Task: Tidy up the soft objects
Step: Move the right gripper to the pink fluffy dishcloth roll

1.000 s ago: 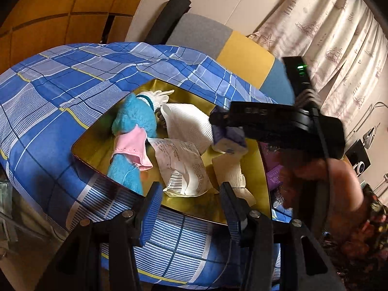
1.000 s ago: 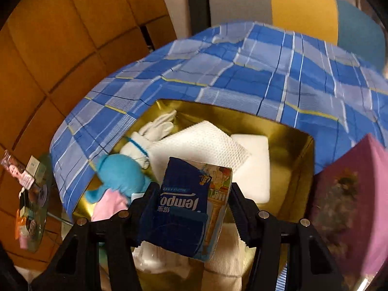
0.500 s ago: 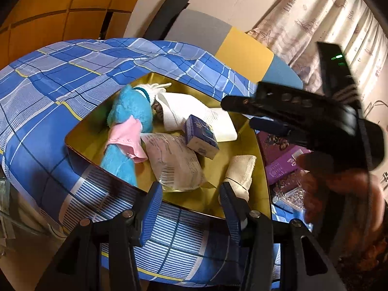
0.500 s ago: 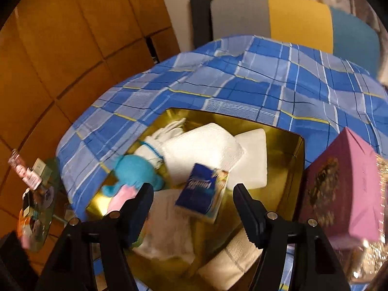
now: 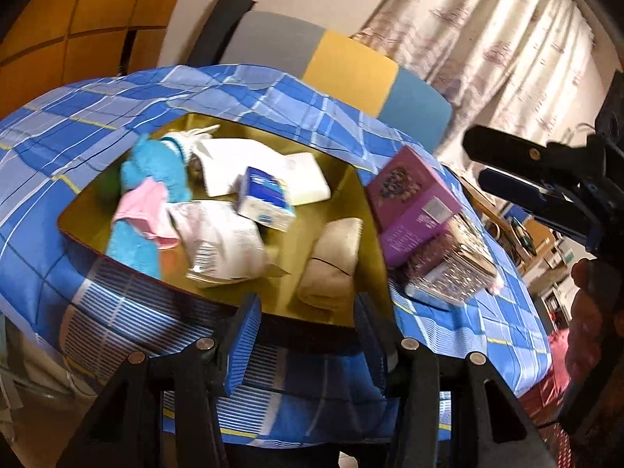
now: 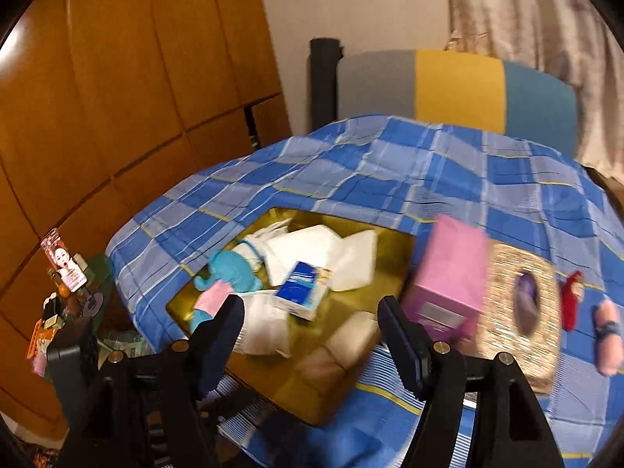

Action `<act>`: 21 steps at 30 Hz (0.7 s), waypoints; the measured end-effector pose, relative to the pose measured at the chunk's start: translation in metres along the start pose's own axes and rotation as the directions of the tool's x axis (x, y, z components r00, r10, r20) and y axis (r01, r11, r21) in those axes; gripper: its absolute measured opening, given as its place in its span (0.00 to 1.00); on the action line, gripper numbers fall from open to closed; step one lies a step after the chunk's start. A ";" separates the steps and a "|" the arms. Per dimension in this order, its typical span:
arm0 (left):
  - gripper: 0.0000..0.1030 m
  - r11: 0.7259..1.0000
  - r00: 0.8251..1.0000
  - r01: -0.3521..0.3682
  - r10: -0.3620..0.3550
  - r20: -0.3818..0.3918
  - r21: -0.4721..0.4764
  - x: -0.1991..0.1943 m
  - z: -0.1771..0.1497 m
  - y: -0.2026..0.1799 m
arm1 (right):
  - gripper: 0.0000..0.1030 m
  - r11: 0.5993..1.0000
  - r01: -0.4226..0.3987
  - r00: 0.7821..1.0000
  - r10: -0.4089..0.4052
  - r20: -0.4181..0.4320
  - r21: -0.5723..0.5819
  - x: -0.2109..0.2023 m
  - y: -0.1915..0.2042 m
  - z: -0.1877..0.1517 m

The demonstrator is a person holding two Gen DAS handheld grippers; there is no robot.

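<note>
Already gathered in the gold tray (image 6: 405, 249), just ahead of the grippers, going left to right: blue plush toy (image 6: 230, 269) with a pink cloth (image 6: 212, 298) over it, white plastic packet (image 6: 265, 325), blue tissue pack (image 6: 304, 290) lying on the white towels (image 6: 312, 249), white pad (image 6: 357, 259), rolled beige cloth (image 6: 351, 337) nearest the fingers. By the look of it, well along, the tissue pack being the topmost piece in the pile.

Left to do, judging by the layout: small red toy (image 6: 571, 298) and a pinkish soft thing (image 6: 608, 335), lying on the blue plaid cloth (image 6: 390, 163) well to the right of the right gripper (image 6: 310, 331), outside the tray.

Left gripper (image 5: 308, 335): about half open, nothing between the fingers, hovering over the near rim of the tray. Right gripper: jaws opening, empty, tray contents visible through the gap; seen in the left view out to the right with a hand (image 5: 589, 323) on its handle.

In the way: purple box (image 6: 452, 277) and glittery tissue box (image 6: 518, 308), standing just right of the tray, between it and the leftover soft pieces. Probably calls for reaching over or around both. Beyond the table, a striped chair back (image 6: 456, 85); off to the far left, a cluttered side shelf (image 6: 66, 296).
</note>
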State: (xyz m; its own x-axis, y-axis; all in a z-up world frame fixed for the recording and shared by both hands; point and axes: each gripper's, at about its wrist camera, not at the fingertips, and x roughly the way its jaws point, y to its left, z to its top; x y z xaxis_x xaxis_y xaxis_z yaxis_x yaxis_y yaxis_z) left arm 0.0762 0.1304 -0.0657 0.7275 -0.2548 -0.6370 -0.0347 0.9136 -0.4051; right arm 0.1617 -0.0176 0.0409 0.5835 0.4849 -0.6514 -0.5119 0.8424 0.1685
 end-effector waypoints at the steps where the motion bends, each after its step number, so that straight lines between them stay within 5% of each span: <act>1: 0.48 1.000 1.000 0.007 -0.007 -0.002 0.009 0.000 -0.001 -0.003 | 0.70 1.000 0.017 1.000 -0.017 0.008 0.007 -0.007 -0.007 -0.002; 8: 0.48 0.992 0.996 0.086 -0.082 -0.045 0.088 0.005 -0.013 -0.030 | 0.71 0.975 0.192 0.981 -0.195 0.010 0.113 -0.051 -0.070 -0.024; 14: 0.48 0.980 0.986 0.140 -0.125 -0.112 0.144 0.014 -0.028 -0.058 | 0.72 0.910 0.367 0.930 -0.360 -0.071 0.195 -0.078 -0.137 -0.050; 21: 0.48 0.956 0.977 0.184 -0.152 -0.152 0.229 0.017 -0.034 -0.099 | 0.72 0.843 0.452 0.892 -0.424 -0.156 0.292 -0.087 -0.201 -0.085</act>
State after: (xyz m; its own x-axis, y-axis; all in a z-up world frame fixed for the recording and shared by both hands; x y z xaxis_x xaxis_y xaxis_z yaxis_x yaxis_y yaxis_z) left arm 0.0688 0.0249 -0.0593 0.6118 -0.4359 -0.6601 0.2579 0.8988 -0.3546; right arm 0.1605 -0.2489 0.0010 0.6395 0.0387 -0.7679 0.0163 0.9978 0.0639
